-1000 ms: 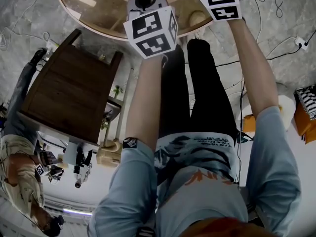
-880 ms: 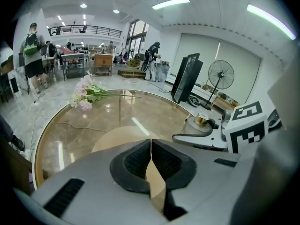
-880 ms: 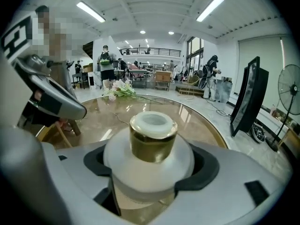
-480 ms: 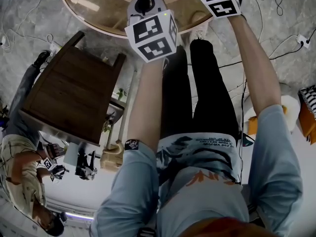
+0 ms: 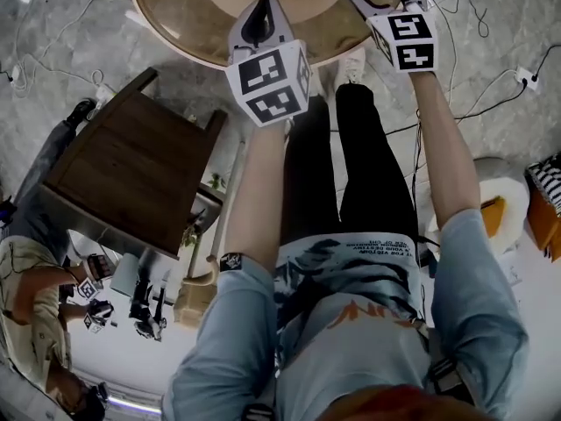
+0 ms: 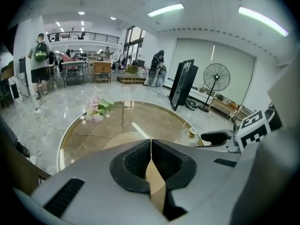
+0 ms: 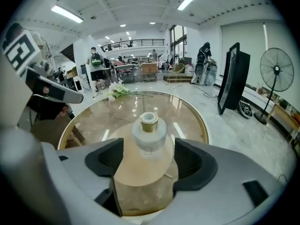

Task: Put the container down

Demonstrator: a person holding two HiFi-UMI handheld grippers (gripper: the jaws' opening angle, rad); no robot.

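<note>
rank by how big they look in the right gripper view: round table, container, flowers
1. round table
2. container, enlarged by nearness to the camera
3. flowers, far across the table, so their true size against the container is unsure

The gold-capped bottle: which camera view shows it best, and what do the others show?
The right gripper view: the bottle stands large and central on the table, ahead of the right gripper's open jaws. The left gripper view shows it small, off to the right. The head view does not show it clearly.
</note>
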